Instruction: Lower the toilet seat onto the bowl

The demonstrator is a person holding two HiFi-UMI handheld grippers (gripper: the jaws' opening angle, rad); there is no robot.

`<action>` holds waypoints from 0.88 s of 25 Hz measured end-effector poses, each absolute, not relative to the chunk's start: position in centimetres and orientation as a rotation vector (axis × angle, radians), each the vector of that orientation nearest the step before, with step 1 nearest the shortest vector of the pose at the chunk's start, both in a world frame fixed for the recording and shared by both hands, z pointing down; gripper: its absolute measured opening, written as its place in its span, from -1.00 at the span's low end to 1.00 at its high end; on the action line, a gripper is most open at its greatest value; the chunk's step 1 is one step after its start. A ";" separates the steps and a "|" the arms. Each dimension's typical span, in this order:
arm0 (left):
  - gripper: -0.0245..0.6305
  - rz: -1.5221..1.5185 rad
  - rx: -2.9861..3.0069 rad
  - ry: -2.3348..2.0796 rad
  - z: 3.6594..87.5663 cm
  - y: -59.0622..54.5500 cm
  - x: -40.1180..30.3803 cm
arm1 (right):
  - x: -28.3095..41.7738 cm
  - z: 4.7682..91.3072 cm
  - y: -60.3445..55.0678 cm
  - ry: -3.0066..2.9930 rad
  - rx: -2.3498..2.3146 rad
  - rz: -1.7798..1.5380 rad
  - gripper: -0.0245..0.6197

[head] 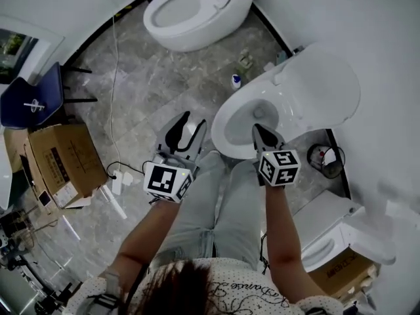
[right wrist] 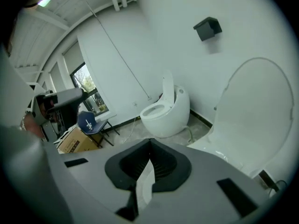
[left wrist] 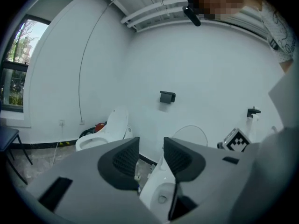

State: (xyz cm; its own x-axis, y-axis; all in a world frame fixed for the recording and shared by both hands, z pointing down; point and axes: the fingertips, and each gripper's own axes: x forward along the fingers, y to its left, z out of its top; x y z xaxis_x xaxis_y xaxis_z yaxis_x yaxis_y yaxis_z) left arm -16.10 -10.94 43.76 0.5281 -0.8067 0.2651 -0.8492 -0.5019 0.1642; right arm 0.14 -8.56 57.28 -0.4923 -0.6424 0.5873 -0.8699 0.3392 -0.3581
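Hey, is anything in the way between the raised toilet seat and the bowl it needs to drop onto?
Nothing rests on the bowl: its rim looks bare in the head view. The toilet seat stands up at the wall. Only the right gripper, shut, overlaps the near rim there, seemingly above it.

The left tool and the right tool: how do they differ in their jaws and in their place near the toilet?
Jaws: the left tool has its jaws apart, with a clear gap between them; the right tool has its jaws shut together.
Place: in the head view the right tool shows over the toilet bowl, while the left tool shows beside the bowl, over the floor.
Both tools hold nothing.
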 end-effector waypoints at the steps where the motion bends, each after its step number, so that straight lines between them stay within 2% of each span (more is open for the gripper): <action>1: -0.44 0.222 2.504 -1.383 43.0 -11.0 -15.7 | 0.5 55.5 -8.9 -2.283 1.363 0.902 -0.89; 8: -0.70 0.174 2.554 -1.302 37.5 -10.4 -14.3 | 1.6 44.1 -9.8 -2.382 1.496 0.743 -0.89; 22: -0.87 0.100 2.710 -1.180 29.7 -9.5 -11.2 | 3.7 30.1 -8.1 -2.481 1.670 0.496 -0.89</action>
State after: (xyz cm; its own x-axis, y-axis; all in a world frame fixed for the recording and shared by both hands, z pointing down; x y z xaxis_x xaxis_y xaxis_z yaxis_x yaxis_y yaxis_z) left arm -11.20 -9.46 29.68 0.6819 -0.7191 0.1342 -0.7314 -0.6673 0.1409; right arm 3.70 -8.12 30.11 -0.3889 -0.8811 0.2692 -0.9169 0.3415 -0.2068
